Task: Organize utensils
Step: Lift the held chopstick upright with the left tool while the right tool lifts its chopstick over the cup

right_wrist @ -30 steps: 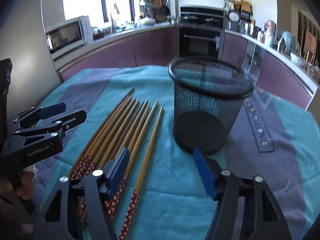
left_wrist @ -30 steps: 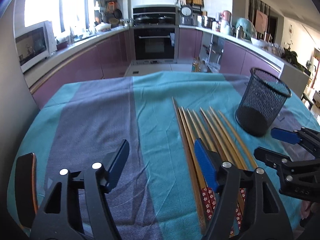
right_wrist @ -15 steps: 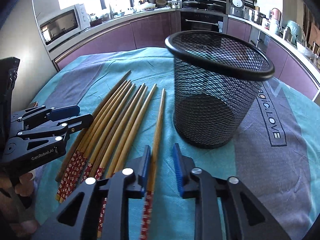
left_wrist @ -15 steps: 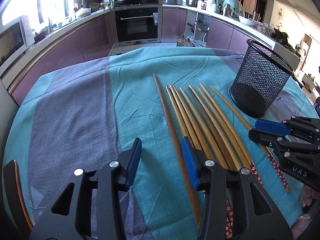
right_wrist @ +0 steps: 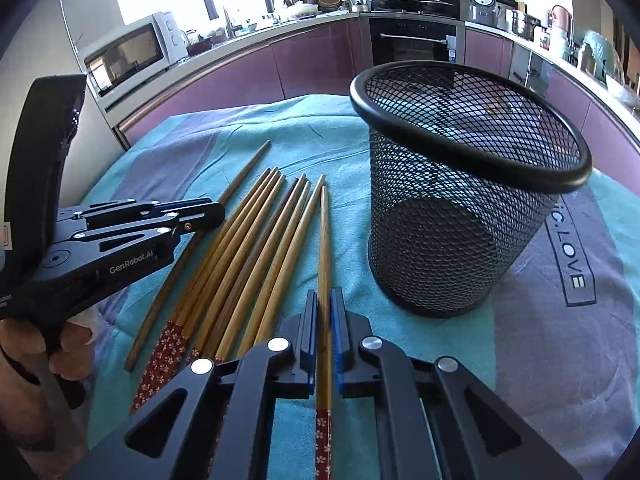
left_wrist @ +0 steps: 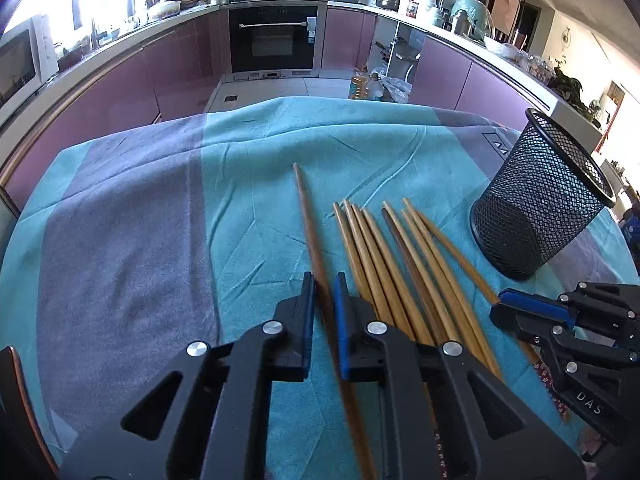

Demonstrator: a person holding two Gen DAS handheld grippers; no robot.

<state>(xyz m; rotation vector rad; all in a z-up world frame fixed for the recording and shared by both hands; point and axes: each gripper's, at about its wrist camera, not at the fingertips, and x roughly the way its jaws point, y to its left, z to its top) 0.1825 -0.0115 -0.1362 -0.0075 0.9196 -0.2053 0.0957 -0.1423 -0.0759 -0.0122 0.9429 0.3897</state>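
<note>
Several wooden chopsticks (left_wrist: 384, 256) lie side by side on the teal and grey cloth (left_wrist: 248, 184). My left gripper (left_wrist: 323, 280) is shut on the leftmost, darker chopstick (left_wrist: 308, 216). It also shows in the right wrist view (right_wrist: 216, 210). My right gripper (right_wrist: 324, 296) is shut on the rightmost chopstick (right_wrist: 323, 232), which has a red flowered handle end. It shows from the side in the left wrist view (left_wrist: 500, 302). A black mesh cup (right_wrist: 460, 216) stands upright to the right of the chopsticks; it also shows in the left wrist view (left_wrist: 536, 208).
The cloth (right_wrist: 560, 320) covers a table; its far edge drops toward purple kitchen cabinets (left_wrist: 160, 80) and an oven (left_wrist: 276, 40). A microwave (right_wrist: 132, 56) sits on the counter at left. A chair back (left_wrist: 16, 400) shows at the lower left.
Both grippers moved forward and down and closed: the left onto the leftmost chopstick, the right onto the rightmost one. A second ago both were open wide.
</note>
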